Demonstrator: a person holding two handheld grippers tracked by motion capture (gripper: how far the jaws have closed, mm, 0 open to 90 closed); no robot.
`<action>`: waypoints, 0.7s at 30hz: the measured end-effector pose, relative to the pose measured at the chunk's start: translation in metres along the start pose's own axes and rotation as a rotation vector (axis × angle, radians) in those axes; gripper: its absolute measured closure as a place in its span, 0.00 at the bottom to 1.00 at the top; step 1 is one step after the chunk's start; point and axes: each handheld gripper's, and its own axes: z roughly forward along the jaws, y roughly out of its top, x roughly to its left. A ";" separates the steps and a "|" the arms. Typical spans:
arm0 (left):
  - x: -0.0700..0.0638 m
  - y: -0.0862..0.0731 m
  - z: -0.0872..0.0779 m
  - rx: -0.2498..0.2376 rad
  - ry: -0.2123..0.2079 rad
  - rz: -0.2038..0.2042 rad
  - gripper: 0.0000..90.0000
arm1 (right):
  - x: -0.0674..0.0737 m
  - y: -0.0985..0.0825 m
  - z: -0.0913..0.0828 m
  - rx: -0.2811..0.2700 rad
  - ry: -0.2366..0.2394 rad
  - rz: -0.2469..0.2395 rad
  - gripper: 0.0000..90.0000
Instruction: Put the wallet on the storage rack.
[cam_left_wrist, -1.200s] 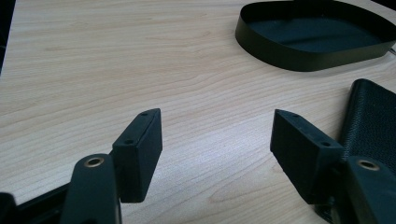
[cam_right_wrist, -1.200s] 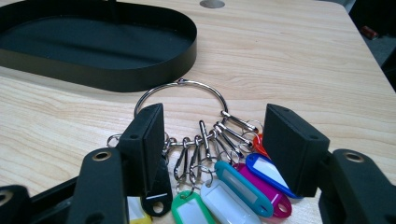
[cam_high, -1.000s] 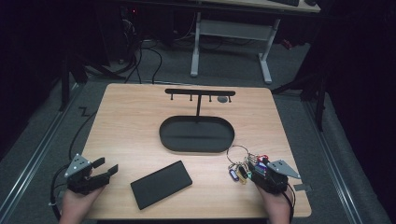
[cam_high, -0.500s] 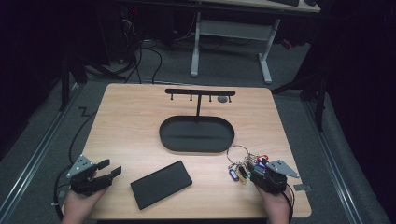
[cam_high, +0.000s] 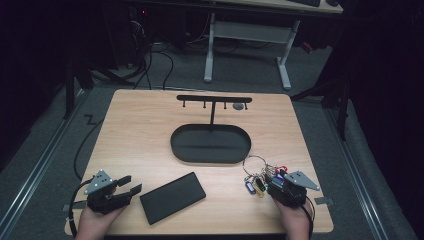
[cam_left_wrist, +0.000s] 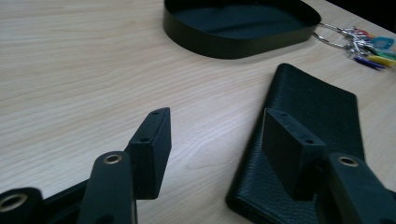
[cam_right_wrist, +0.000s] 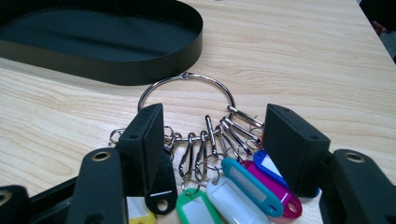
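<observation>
Cut off by the bottom edge of the right gripper view: the coloured tags (cam_right_wrist: 243, 189) of the key bunch (cam_right_wrist: 205, 140), the yellow 1 nearly gone. Partly hidden behind the right tongs (cam_right_wrist: 212, 149): 2 more tags, 1 black, 1 blue. Too small to tell in the high view: the grey object (cam_high: 239, 106) hanging on the black rack (cam_high: 214, 99). Hidden under 1 finger of the left tongs (cam_left_wrist: 215, 154): a near part of the black wallet (cam_left_wrist: 317, 112), its lower end cut by the frame. Cropped at the high view's bottom: both forearms.
</observation>
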 end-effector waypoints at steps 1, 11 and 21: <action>-0.002 0.000 0.001 0.004 -0.006 0.005 0.48 | 0.000 0.000 0.000 -0.002 0.000 -0.004 0.43; -0.021 -0.001 0.011 0.031 -0.068 0.045 0.53 | 0.001 0.000 0.000 0.002 0.003 -0.008 0.43; -0.022 -0.006 0.019 0.076 -0.117 0.025 0.48 | 0.001 0.000 0.000 0.001 0.004 -0.011 0.43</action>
